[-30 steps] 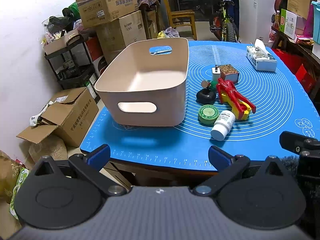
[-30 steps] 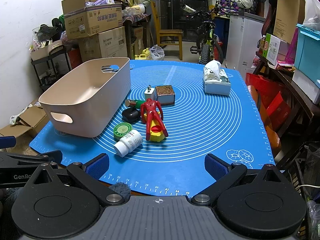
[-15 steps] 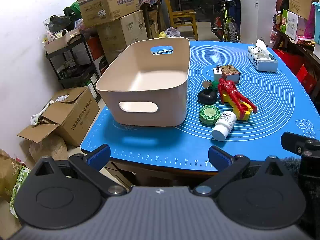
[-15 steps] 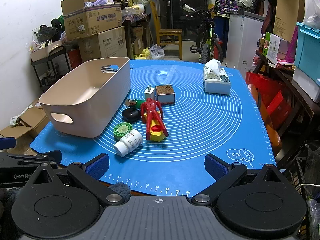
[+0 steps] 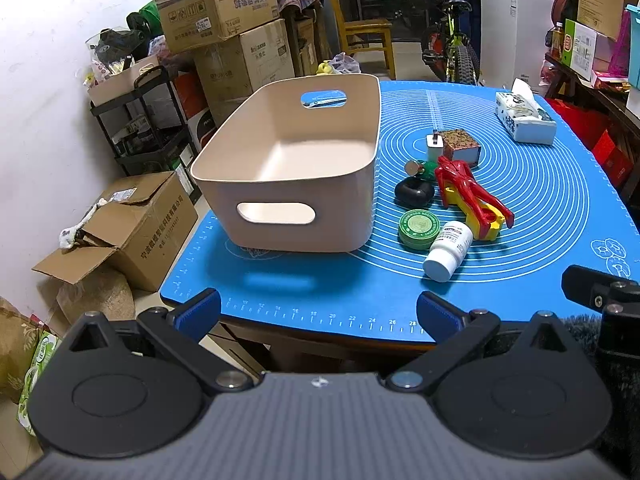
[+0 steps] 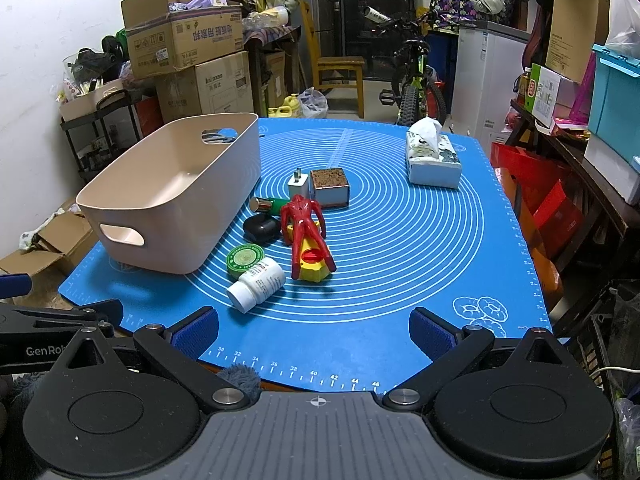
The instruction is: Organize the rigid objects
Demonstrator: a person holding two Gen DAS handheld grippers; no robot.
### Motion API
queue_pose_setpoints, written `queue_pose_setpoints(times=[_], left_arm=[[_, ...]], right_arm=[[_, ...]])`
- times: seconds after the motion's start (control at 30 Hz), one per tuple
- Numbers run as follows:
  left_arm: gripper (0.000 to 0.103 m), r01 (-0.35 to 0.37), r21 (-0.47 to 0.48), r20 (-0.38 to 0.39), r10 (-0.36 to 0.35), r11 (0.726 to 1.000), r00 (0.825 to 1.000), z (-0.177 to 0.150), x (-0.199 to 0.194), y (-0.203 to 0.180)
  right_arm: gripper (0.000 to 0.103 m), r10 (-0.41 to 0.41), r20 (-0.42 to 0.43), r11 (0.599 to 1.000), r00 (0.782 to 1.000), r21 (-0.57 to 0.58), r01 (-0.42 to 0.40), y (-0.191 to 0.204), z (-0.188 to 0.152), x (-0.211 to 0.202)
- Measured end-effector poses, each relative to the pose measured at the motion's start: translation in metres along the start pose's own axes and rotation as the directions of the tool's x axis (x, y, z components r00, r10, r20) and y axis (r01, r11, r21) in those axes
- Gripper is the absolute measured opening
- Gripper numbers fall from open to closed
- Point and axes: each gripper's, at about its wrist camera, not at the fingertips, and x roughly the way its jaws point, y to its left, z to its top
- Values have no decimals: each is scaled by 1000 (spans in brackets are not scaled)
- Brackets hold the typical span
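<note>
Both cams crept fwd a little vs 1 s earlier; table contents unchanged, nothing lifted. Left gripper [image 5: 318, 312] hung off the near edge of the blue silicone mat [image 5: 560, 200], tongs spread wide, nothing between them. Right gripper [image 6: 314, 330] likewise over the near mat edge, tongs wide, empty. Part of the left gripper body showed at lower left in the right wrist view.

Beige plastic bin [image 5: 296, 216] sat on the left part of the mat, w/ cut-out handles at both ends; no items seen inside. Scissors [image 6: 218, 137] lay behind the bin, seen thru its far handle hole.

Objs clustered just right of the bin:
- white pill bottle [image 6: 256, 284] lying on its side, cap toward the cams, touching or nearly touching the green round tin [image 6: 245, 259]
- black rounded case [image 6: 261, 228] behind the tin, near the bin wall
- red humanoid figure [image 6: 305, 226] lying over a yellow toy [image 6: 314, 266]
- small green bottle w/ metallic cap [image 6: 272, 204] lying down, between the case and the white charger plug [image 6: 299, 186]
- cork-topped square box [image 6: 330, 188] just beside the charger

Tissue pack [image 6: 430, 156] stood well apart at far right of the mat. Cardboard boxes [image 5: 218, 8] were stacked beyond the table.
</note>
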Motion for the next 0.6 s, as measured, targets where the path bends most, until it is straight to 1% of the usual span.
queue_pose_setpoints(times=[0.37,0.6], left_arm=[[103,0,-7,0,0,1000,1000,1,0,1],[103,-13,-6,7,13,1000,1000,4,0,6]], right_arm=[[101,-1,1,1000,1000,2,1,-1,-1,1],[101,4,11,1000,1000,4,-4,0,5,-6]])
